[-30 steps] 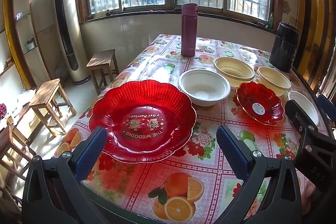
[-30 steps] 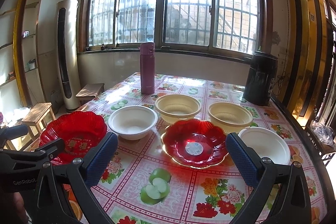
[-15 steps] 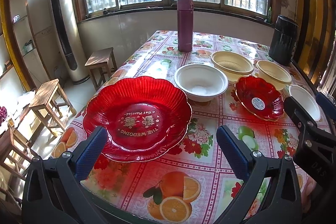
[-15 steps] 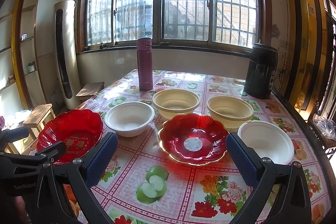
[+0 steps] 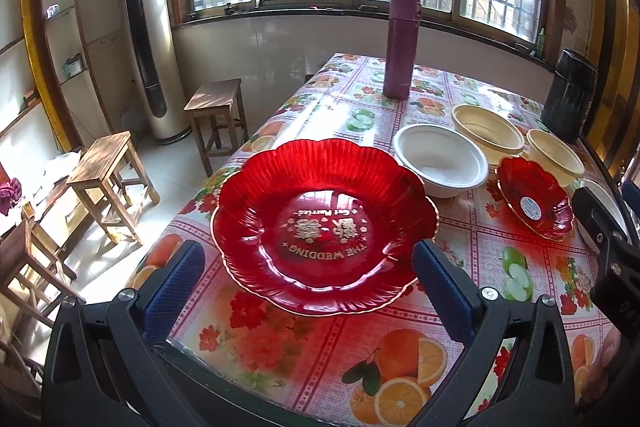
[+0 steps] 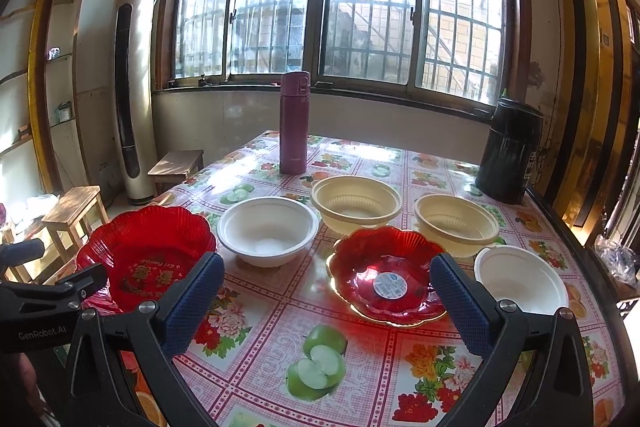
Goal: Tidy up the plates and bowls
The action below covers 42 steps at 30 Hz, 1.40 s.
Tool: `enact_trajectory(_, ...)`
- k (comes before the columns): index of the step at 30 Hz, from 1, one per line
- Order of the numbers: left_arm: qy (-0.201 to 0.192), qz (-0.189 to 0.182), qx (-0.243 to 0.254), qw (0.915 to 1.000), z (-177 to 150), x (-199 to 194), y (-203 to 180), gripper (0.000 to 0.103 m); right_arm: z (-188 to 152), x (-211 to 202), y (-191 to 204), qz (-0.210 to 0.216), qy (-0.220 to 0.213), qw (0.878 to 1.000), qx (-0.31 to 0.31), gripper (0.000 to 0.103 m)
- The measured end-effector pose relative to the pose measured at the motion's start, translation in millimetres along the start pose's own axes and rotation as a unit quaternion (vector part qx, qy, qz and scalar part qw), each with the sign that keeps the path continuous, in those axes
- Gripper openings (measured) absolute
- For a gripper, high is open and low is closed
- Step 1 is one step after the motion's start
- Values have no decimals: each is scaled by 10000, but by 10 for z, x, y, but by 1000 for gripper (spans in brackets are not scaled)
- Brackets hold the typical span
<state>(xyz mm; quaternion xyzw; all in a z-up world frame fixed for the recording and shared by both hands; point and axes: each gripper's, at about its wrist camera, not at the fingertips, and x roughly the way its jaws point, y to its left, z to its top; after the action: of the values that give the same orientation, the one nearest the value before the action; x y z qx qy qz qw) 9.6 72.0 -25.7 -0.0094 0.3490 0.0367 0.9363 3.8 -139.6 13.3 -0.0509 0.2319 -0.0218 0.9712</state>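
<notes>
Left wrist view: left tool spread wide and empty just short of the large, glossy, scallop-edged red plastic plate on the fruit-print oilcloth desk, smooth round white bowl just behind it, nothing stacked yet. Right wrist view: right tool likewise spread and empty, framing the smaller fluted red plastic plate, two ribbed cream plastic bowls behind and a second white bowl beside it, all six pieces single, sorting apparently not begun.

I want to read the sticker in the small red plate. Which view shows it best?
The right wrist view: the small red plate sits near and central, sticker facing up. The left wrist view shows it farther right, foreshortened.
</notes>
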Motion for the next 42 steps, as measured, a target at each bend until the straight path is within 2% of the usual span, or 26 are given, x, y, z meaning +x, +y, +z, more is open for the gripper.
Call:
enact_trajectory(6, -12, 268, -352, 9990, 65, 114, 426, 103, 59, 89, 298, 37, 31, 9996, -275, 103)
enact_trajectory(10, 11, 323, -574, 9978, 110, 188, 629, 103, 95, 173, 473, 47, 72, 9990, -439, 103)
enact_trajectory(20, 271, 490, -600, 9966, 140, 451, 764, 103, 143, 460, 731, 116, 257, 9974, -658, 103)
enact_trajectory(28, 840, 406, -881, 9917, 88, 739, 834, 103, 47, 965, 694, 471, 1055, 9925, -406, 103)
enact_trajectory(37, 1186, 480, -741, 9890, 44, 924, 737, 103, -28, 1291, 711, 1004, 1717, 9800, -106, 99)
enact_trajectory(40, 1238, 548, -681, 9884, 31, 968, 725, 103, -50, 1406, 754, 1114, 1922, 9750, -77, 91)
enact_trajectory(42, 1284, 547, -658, 9880, 21, 991, 724, 98, -84, 1500, 766, 1161, 2114, 9705, -18, 80)
